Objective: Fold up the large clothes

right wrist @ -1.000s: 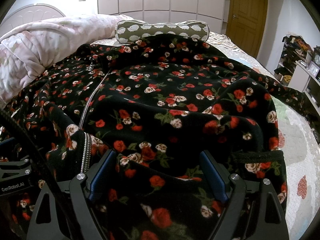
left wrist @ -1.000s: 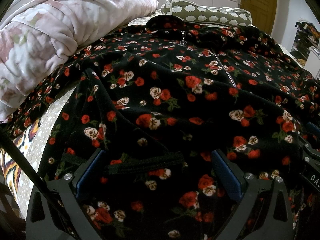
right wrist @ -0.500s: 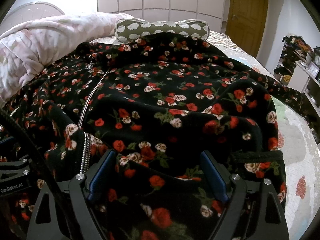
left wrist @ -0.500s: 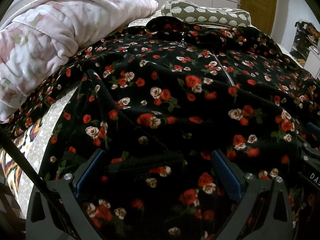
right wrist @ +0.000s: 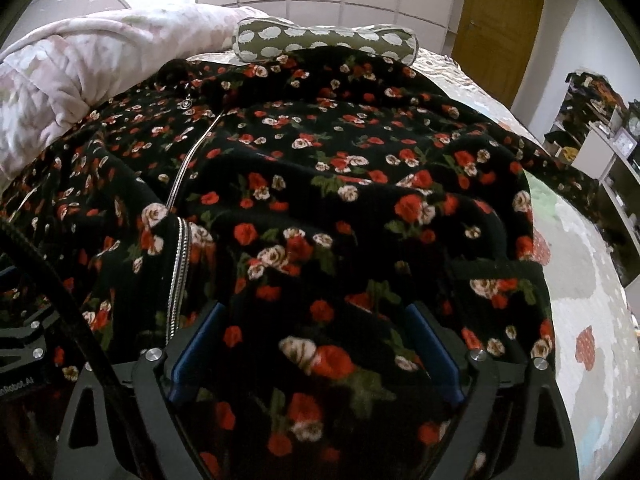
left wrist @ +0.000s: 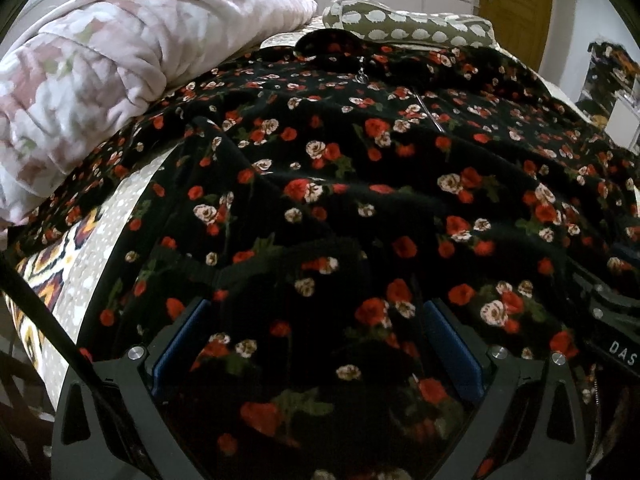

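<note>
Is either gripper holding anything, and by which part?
Cannot be told. Both the left gripper and right gripper have open jaws with the floral jacket between them.

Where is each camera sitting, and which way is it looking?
Left wrist: on the left gripper, looking along the bed over the flowery garment; shows its open jaws and the other gripper's edge.
Right wrist: on the right gripper, facing likewise; jaws open.
Both share the garment, pink quilt and spotted pillow.
</note>
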{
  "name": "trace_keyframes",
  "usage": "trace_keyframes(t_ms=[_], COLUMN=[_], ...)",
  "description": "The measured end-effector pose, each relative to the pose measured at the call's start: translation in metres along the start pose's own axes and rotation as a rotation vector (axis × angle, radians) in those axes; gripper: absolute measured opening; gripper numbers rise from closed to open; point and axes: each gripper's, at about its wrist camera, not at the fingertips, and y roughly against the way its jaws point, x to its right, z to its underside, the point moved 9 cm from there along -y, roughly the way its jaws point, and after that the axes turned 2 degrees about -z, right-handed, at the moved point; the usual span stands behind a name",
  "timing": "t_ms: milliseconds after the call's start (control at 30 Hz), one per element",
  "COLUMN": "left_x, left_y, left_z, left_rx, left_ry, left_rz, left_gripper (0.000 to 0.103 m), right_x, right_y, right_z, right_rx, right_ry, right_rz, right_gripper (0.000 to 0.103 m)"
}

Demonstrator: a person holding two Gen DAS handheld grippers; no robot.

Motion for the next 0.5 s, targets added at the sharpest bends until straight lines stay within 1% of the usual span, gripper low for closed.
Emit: trace_keyframes(t_ms=[100,167,267,367,400,500], left_x=[0.0,0.001,0.002,0.003,0.003,0.004], left_y=[0.003,0.006,0.013,0.027,0.035,0.051], left_z=[0.001,0.004,0.01,0.017,0.019,0.024], left_rx=[0.043,0.027,-0.013,-0.008,-0.001,0.01], left_ry=[0.007,-0.002,-0.042,-0.074,-0.083,-0.078], left_rz=[-0.005,-0.01,-0.024,-0.031,-0.028,0.018], left_gripper=[0.103,0.103,0.103,0.1,0.098,0.093], right_x=[-0.002,-0.003,-0.004,-0.004,-0.004,-0.004], right_y=[0.007,0.012,0.019,0.026,0.028,0.035], right_z=[0.009,0.014,0.02,0.024,0.025,0.028], right_rx=[-0.008,-0.008,0.01,0.027,0.031,0.05], right_ry=[-0.005,-0.003,-0.012,-0.017,-0.015,0.0], right_rz=[-0.015,-0.027,-0.051,-0.073,-0.075,-0.075], right_gripper=[0.093,0.093,0.093,0.093,0.093,0.093])
